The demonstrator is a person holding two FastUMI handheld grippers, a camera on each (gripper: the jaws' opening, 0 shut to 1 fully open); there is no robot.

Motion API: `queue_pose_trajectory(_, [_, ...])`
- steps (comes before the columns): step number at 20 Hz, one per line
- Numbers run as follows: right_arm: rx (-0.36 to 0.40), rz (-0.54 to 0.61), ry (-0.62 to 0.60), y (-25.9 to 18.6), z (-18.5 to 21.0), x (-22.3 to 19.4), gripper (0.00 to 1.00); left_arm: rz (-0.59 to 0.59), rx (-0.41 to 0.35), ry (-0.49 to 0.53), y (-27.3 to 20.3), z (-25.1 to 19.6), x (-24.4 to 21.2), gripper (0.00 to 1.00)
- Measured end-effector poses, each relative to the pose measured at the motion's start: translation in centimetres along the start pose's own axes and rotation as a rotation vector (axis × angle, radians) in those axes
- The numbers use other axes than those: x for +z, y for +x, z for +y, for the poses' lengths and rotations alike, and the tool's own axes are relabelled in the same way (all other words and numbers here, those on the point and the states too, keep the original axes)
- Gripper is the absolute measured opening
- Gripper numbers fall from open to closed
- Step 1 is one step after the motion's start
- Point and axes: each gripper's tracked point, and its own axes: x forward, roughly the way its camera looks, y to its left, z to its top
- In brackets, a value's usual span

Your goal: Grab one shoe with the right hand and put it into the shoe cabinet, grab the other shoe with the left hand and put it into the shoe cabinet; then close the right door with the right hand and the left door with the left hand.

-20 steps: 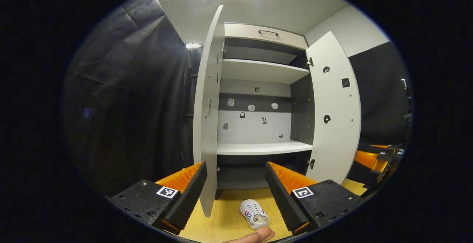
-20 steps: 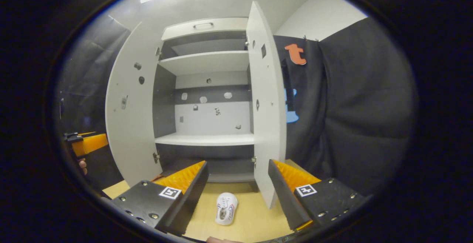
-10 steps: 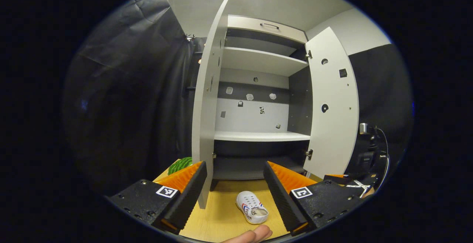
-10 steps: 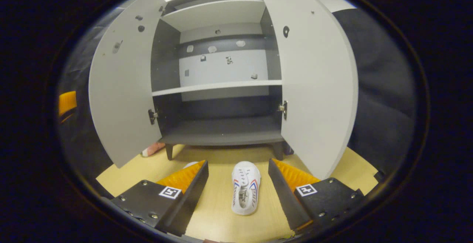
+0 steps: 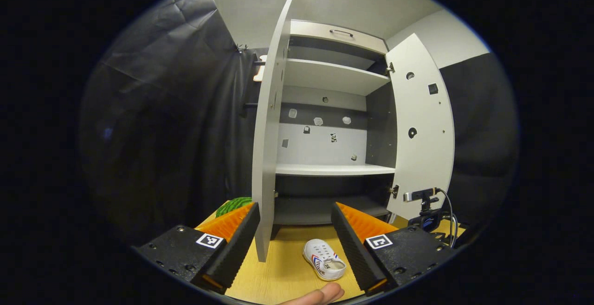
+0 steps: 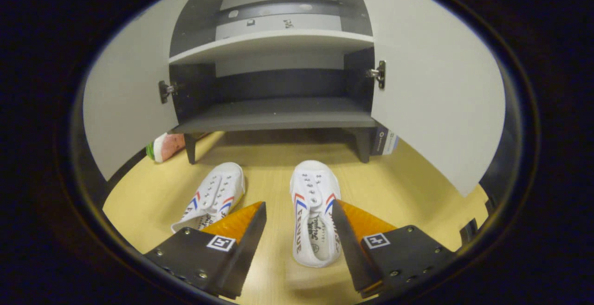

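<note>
While the right gripper [image 6: 297,230] hangs low over the floor with its jaws spread wide and empty, the right-hand shoe [image 6: 314,212] lies between its fingers, toe pointing away toward the shoe cabinet [image 6: 274,114]. Centre the fingers on the shoe's midsection, so that both pads press the canvas sides evenly before lifting. Just to the left of this claw lies the second shoe [image 6: 211,198], apart from the first. The left gripper [image 5: 297,240] is likewise released, held higher. Ahead, both doors stand open; the bottom shelf is bare. A watermelon-patterned object [image 6: 160,147] lies beside the cabinet's left leg, off the direct path.
</note>
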Motion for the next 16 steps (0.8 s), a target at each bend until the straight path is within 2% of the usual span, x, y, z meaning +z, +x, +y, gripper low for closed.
queue_pose_trajectory(1, [-0.011, 0.024, 0.013, 0.5, -0.2, -0.6, 0.77, 0.0, 0.003, 0.005, 0.1, 0.1, 0.0, 0.92])
queue_pose_trajectory(2, [-0.017, 0.051, 0.022, 1.1, -0.1, -1.4, 0.71, 0.002, 0.003, 0.005, 0.0, 0.2, -0.1, 0.92])
queue_pose_trajectory(3, [-0.016, 0.08, 0.026, 1.8, 0.1, -2.1, 0.7, 0.003, 0.001, 0.006, 0.1, 0.3, -0.1, 0.92])
queue_pose_trajectory(4, [-0.019, 0.095, 0.031, 2.4, 0.4, -2.5, 0.7, 0.005, 0.003, 0.008, 0.1, 0.4, -0.1, 0.96])
queue_pose_trajectory(5, [-0.033, 0.1, 0.034, 3.1, 0.2, -2.6, 0.66, 0.006, 0.006, 0.009, 0.1, 0.6, -0.2, 0.96])
queue_pose_trajectory(6, [-0.036, 0.105, 0.046, 3.8, 0.4, -2.6, 0.58, 0.008, 0.006, 0.009, 0.1, 0.6, -0.3, 0.96])
queue_pose_trajectory(8, [-0.059, 0.102, 0.075, 4.9, 0.2, -2.7, 0.58, 0.013, 0.009, 0.008, 0.2, 0.7, -0.4, 0.96])
queue_pose_trajectory(9, [-0.071, 0.084, 0.099, 5.2, 0.1, -2.1, 0.53, 0.012, 0.023, 0.007, 0.2, 1.1, -0.5, 0.96])
queue_pose_trajectory(10, [-0.088, 0.071, 0.108, 5.7, -0.2, -2.1, 0.52, -0.002, 0.04, 0.003, 0.2, 1.6, -0.1, 0.96])
queue_pose_trajectory(11, [-0.094, 0.059, 0.107, 6.2, -0.6, -1.9, 0.38, -0.019, 0.045, 0.002, 0.3, 1.8, 0.3, 0.92])
queue_pose_trajectory(12, [-0.083, 0.045, 0.116, 6.3, -0.7, -1.7, 0.33, -0.032, 0.044, 0.003, 0.2, 1.8, 0.7, 0.96])
queue_pose_trajectory(13, [-0.059, 0.022, 0.117, 6.7, -0.4, -1.5, 0.21, -0.044, 0.044, 0.001, 0.2, 2.0, 0.8, 0.92])
queue_pose_trajectory(14, [-0.042, 0.037, 0.143, 6.5, -0.1, -1.9, 0.2, -0.052, 0.041, 0.0, 0.2, 1.9, 1.0, 0.96])
queue_pose_trajectory(15, [-0.033, 0.013, 0.156, 6.8, -0.3, -1.7, 0.04, -0.053, 0.036, -0.001, 0.3, 1.7, 0.9, 0.96])
queue_pose_trajectory(16, [-0.032, 0.011, 0.157, 6.5, -0.6, -1.5, 0.04, -0.048, 0.03, -0.002, 0.3, 1.5, 0.8, 0.95])
